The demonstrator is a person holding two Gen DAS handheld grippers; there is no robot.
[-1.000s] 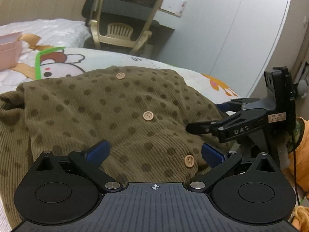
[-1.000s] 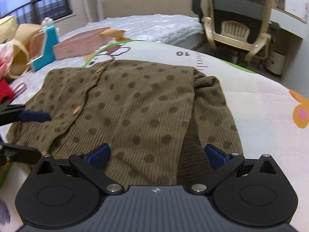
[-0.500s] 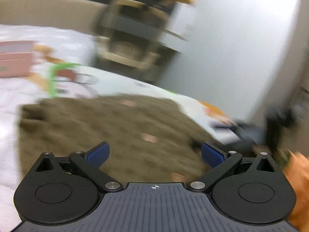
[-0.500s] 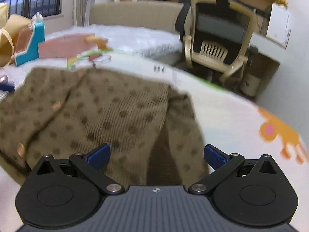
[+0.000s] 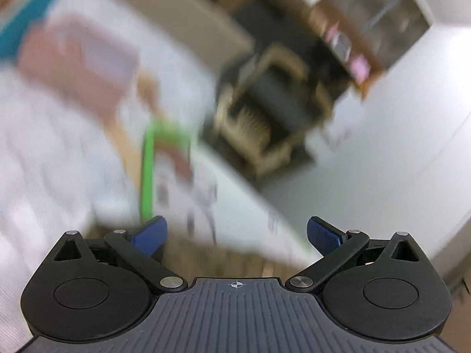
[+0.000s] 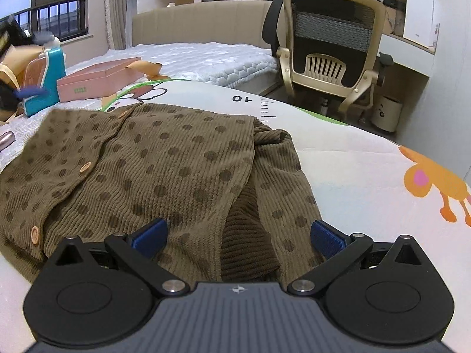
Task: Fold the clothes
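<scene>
Left wrist view is heavily blurred. The left gripper [image 5: 235, 232] has its fingers [image 5: 150, 234] spread wide with nothing between them; only a brown strip of the cardigan [image 5: 206, 260] shows just past them, then the printed mat [image 5: 235, 206] and a chair [image 5: 265, 117] far off.

Right wrist view is sharp — the right gripper [image 6: 238, 235] also has its fingers [image 6: 326, 239] wide apart and empty, low over the near hem of the dotted cardigan [image 6: 164, 161], which lies flat on the mat [image 6: 353, 176], right sleeve folded inward. A pink box [image 6: 97, 83] sits far left, the chair [image 6: 329, 53] far right.
</scene>
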